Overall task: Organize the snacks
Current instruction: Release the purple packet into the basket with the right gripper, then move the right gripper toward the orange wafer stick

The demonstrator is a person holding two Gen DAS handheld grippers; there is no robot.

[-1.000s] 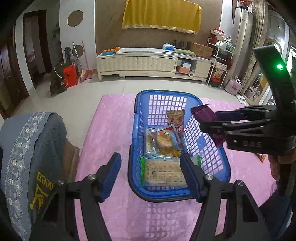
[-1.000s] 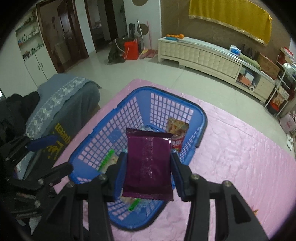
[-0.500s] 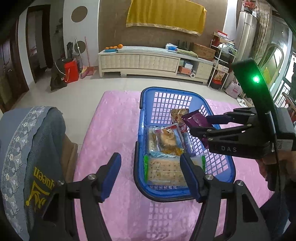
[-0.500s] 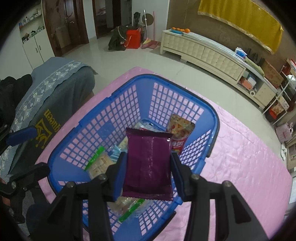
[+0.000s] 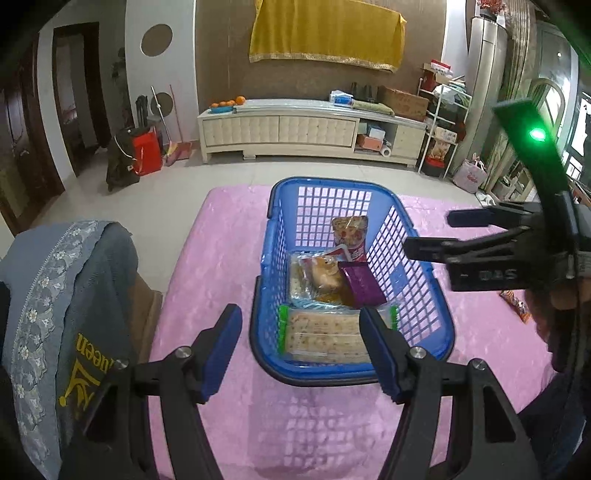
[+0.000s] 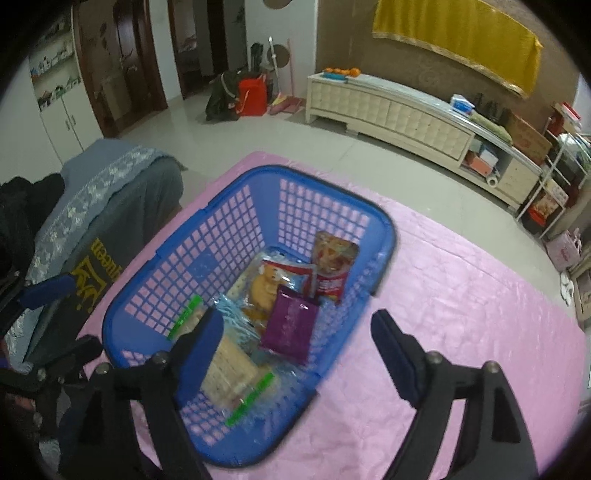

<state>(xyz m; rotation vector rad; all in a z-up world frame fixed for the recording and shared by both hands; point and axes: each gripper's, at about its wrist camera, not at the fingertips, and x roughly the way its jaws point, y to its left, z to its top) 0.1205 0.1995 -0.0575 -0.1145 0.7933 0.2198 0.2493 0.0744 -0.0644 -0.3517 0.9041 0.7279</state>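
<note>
— Packet [image 6: 290, 320], purple, where did it lie?
— In the blue basket [image 6: 236, 206], tilted on the bread pack [image 6: 275, 284] and the crackers [image 5: 325, 334].
— And the right hand-held gripper [image 6: 297, 345]?
— Above the basket, jaws opening, nothing between them.
— The left hand-held gripper [image 5: 301, 349]?
— Jaws apart and empty, near the basket's end, over the pink worktop [image 5: 221, 236].

A home living room. Tiled floor [image 5: 155, 206], a long cream TV cabinet [image 5: 310, 131] along the far wall bearing a plate of oranges [image 5: 226, 104], yellow cloth [image 5: 327, 33] hung above. Dark wooden doors [image 6: 122, 62], a broom [image 5: 176, 122] and red bag [image 5: 147, 153] in the corner, cluttered wire shelves [image 5: 441, 122] opposite, pink cloth [image 5: 221, 251] spread over the near table.
</note>
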